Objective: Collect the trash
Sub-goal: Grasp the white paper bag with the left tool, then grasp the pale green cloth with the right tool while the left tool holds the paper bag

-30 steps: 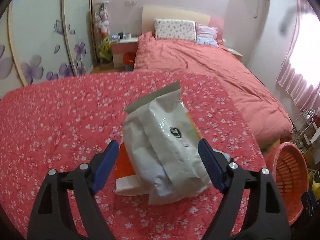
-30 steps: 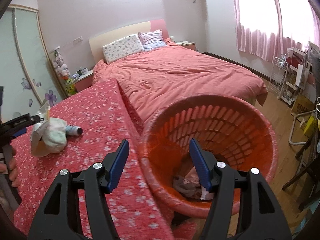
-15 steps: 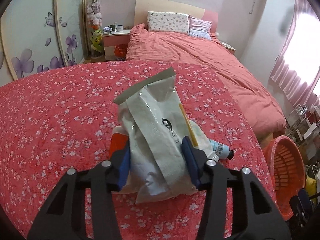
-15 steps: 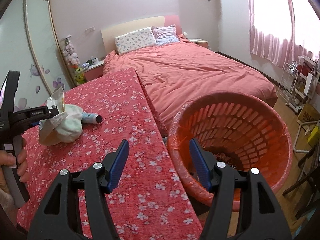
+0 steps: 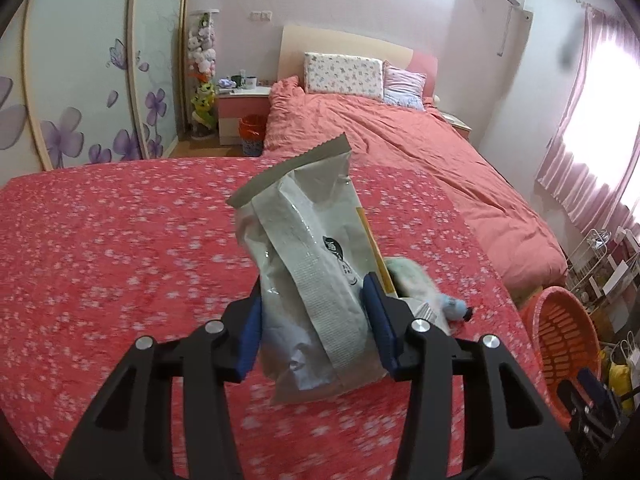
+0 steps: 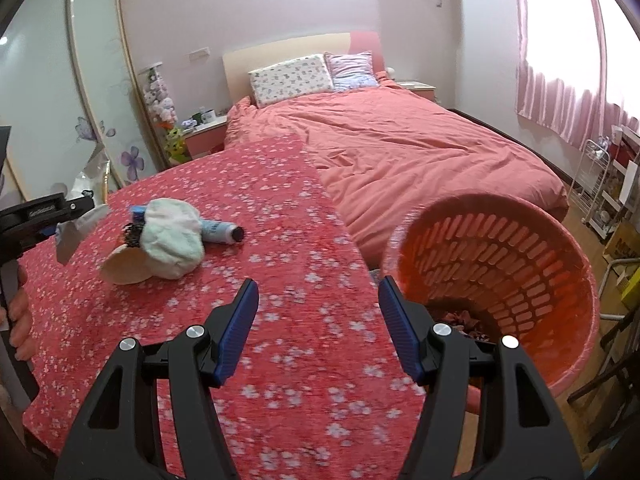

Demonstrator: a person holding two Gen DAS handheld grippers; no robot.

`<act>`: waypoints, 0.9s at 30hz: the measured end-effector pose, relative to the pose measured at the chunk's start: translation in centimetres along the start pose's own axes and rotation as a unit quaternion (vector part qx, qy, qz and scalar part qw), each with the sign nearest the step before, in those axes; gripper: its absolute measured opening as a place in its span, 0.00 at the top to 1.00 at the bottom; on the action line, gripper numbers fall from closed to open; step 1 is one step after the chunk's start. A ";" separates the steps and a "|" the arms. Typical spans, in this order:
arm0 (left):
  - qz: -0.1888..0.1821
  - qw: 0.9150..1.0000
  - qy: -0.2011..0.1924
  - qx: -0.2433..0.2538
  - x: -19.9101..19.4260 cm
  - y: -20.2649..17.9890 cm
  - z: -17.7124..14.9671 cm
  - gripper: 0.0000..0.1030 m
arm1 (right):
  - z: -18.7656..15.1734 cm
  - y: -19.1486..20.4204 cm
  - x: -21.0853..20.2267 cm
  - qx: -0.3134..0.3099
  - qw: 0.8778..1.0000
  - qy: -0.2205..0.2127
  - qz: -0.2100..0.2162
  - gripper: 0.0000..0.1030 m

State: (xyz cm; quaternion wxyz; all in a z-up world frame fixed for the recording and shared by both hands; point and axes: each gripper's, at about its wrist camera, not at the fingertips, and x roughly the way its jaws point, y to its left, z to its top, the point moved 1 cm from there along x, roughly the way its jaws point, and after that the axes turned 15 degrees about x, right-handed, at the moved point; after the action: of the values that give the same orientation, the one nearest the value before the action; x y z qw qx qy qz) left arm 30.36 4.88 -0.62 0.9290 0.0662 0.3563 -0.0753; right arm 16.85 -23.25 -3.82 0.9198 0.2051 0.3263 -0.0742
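Note:
My left gripper (image 5: 316, 320) is shut on a white and silver plastic bag (image 5: 312, 248), held upright above the red flowered tablecloth (image 5: 120, 248). In the right wrist view that bag (image 6: 82, 220) hangs at the far left in the left gripper (image 6: 60, 216). On the cloth lie a crumpled white wad (image 6: 172, 236), a blue tube (image 6: 220, 232) and a beige round piece (image 6: 124, 268). My right gripper (image 6: 318, 320) is open and empty over the table's right edge, beside the orange basket (image 6: 520, 264), which has scraps at its bottom.
A bed with a pink cover (image 6: 400, 148) stands beyond the table. A wire rack (image 6: 600, 184) and boxes sit on the floor at right. A small orange bin (image 5: 252, 128) is by the nightstand. A person's hand (image 6: 18, 320) grips the left handle.
The left gripper closed on the bag and lifted it off the cloth, uncovering the wad and tube. The right gripper swung left from over the basket toward the table.

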 end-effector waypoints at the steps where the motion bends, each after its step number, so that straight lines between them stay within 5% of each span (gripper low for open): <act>1: 0.005 1.000 -0.001 0.001 -0.4 0.7 -0.4 0.54 | -0.1 0.5 0.1 -0.003 1.000 0.002 0.003 0.39; 10: 0.040 0.999 0.004 -0.006 -2.4 6.1 -3.8 0.54 | -0.8 5.4 1.7 -0.027 0.999 0.019 0.036 0.39; 18: 0.065 0.998 0.018 -0.011 -2.7 9.3 -6.8 0.54 | -0.7 9.7 4.9 -0.028 0.997 0.046 0.063 0.60; 27: 0.061 0.997 0.030 -0.022 -2.4 11.0 -9.0 0.54 | -1.4 12.6 7.7 -0.046 0.994 0.071 0.069 0.63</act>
State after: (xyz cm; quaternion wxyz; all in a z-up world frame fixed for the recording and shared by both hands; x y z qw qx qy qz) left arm 24.82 17.51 -4.84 0.9221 0.0692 0.3805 -0.0089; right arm 25.38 -11.27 -5.52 0.9056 0.1895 0.3789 0.0188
